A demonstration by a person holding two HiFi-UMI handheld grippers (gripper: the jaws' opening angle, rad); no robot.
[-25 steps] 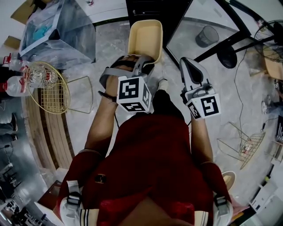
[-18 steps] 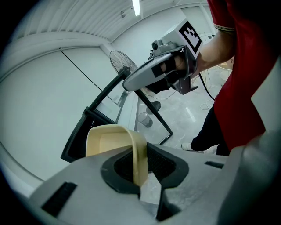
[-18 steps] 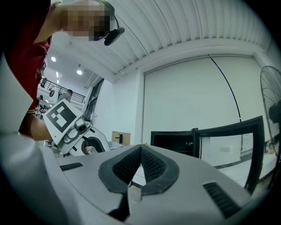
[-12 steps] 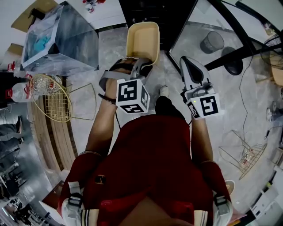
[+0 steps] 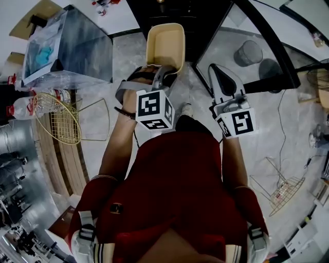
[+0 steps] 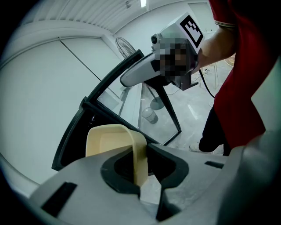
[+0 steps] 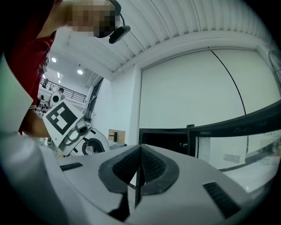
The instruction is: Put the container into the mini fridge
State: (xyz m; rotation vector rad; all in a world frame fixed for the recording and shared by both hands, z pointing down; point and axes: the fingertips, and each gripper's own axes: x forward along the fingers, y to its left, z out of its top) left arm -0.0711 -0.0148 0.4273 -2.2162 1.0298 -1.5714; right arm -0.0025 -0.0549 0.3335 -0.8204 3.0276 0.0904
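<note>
Fridge-ward I've moved: head view, my left gripper point(image 5: 164, 78) has the beige container point(image 5: 165, 46) just short of the mini fridge point(image 5: 205, 20) opening; left gripper view, jaws pinch its wall; right gripper view, my right gripper point(image 7: 138, 171) pressed together.

Grey marbled floor point(image 5: 126, 56): open mini fridge point(image 5: 205, 15) at top, grey bucket point(image 5: 248, 52) beside it, plastic-wrapped box point(image 5: 69, 46) upper left, wire basket point(image 5: 284, 189) lower right.

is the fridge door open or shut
Open: the door stands swung out, leaving the dark inside of the fridge exposed.
</note>
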